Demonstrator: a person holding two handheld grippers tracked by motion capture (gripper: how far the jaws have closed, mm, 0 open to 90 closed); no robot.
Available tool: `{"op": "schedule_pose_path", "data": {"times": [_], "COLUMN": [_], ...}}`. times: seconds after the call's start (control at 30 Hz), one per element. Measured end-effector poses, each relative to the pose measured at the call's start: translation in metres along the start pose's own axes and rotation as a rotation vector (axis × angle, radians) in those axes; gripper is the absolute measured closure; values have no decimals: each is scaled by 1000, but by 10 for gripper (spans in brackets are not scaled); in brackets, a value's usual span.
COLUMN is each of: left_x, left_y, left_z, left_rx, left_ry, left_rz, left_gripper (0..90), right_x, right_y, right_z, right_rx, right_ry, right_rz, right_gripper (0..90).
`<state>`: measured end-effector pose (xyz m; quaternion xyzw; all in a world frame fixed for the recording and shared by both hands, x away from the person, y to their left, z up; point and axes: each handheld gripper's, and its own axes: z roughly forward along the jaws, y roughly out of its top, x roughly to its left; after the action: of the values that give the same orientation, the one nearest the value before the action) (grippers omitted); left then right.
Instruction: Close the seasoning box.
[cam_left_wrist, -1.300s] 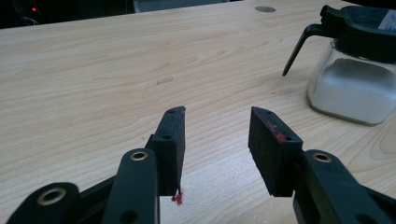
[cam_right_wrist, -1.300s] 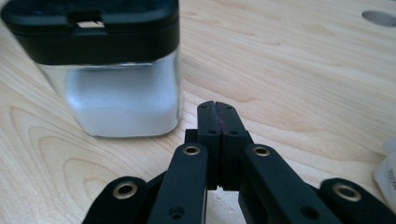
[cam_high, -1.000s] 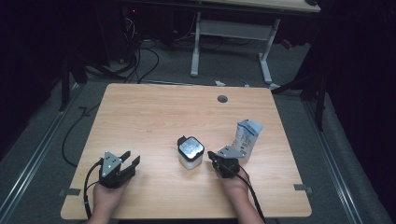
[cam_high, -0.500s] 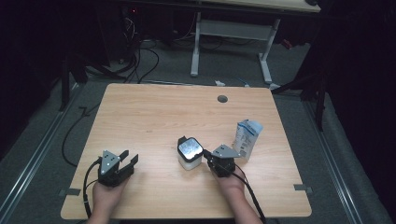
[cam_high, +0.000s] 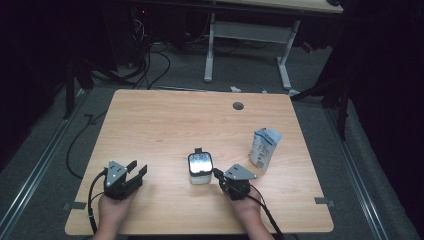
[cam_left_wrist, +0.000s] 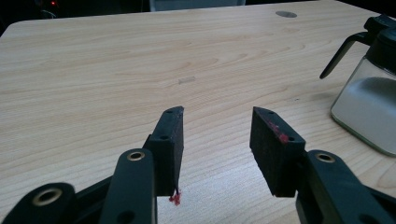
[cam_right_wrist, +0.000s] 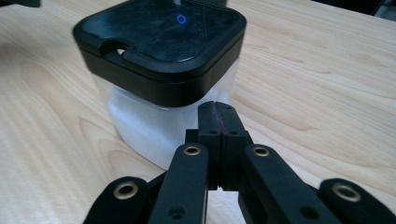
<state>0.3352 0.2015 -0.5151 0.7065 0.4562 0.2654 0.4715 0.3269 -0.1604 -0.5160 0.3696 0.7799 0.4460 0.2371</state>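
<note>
Closing in on the jar (cam_right_wrist: 163, 70) with right gripper (cam_right_wrist: 219, 116) fingers pressed together, empty
Could shove or tip it if pushed on without opening; left gripper (cam_left_wrist: 217, 135) half open, holding nothing

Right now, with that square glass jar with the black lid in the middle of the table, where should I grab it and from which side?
Probably grip the glass jar by its clear body just under the black lid, pads on two opposite flat walls. Come in level from the right claw side, opening it first: it is shut. Avoid the handle at the far side.
</note>
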Motion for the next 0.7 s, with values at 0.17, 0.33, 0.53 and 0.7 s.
{"op": "schedule_pose_path", "data": {"times": [0.17, 0.33, 0.53, 0.7], "left_x": [0, 0, 2, 6], "left_y": [0, 0, 0, -1], "left_z": [1, 0, 0, -3], "left_rx": [1, 3, 4, 6], "left_ry": [2, 4, 7, 16], "left_rz": [-1, -3, -1, -3], "left_gripper": [552, 552, 551, 548], "right_x": [6, 8, -1, -19], "right_y": [1, 0, -4, -15], "right_z": [-3, -4, -11, -25], "right_rx": [-11, -14, -10, 5], "right_ry": [7, 7, -31, -82], "right_rz": [-9, -12, -9, 9], "right_gripper": [900, 900, 879, 856]}}
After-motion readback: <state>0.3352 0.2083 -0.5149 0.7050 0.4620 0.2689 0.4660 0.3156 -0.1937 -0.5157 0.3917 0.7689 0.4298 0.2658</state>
